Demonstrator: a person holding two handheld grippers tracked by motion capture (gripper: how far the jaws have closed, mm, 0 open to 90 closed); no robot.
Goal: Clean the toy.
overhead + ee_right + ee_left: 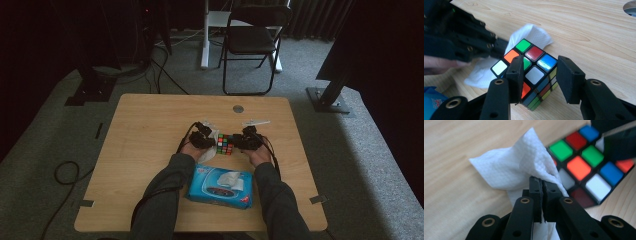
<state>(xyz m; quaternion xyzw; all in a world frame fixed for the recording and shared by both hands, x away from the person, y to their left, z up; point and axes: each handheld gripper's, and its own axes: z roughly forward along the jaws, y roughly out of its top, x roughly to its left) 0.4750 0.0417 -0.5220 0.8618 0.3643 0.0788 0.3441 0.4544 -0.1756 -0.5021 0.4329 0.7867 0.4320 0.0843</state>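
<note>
The left hand-held gripper pinches a white wipe tight against the puzzle cube on the desk; the right hand-held gripper clasps the cube.

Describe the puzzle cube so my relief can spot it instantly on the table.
Start at the wooden table, then find the blue wipes pack at its near edge. Just beyond it, between the two hand-held grippers, sits the puzzle cube, a white wipe against its left side. It is the one black-framed block with small multicoloured squares.
</note>
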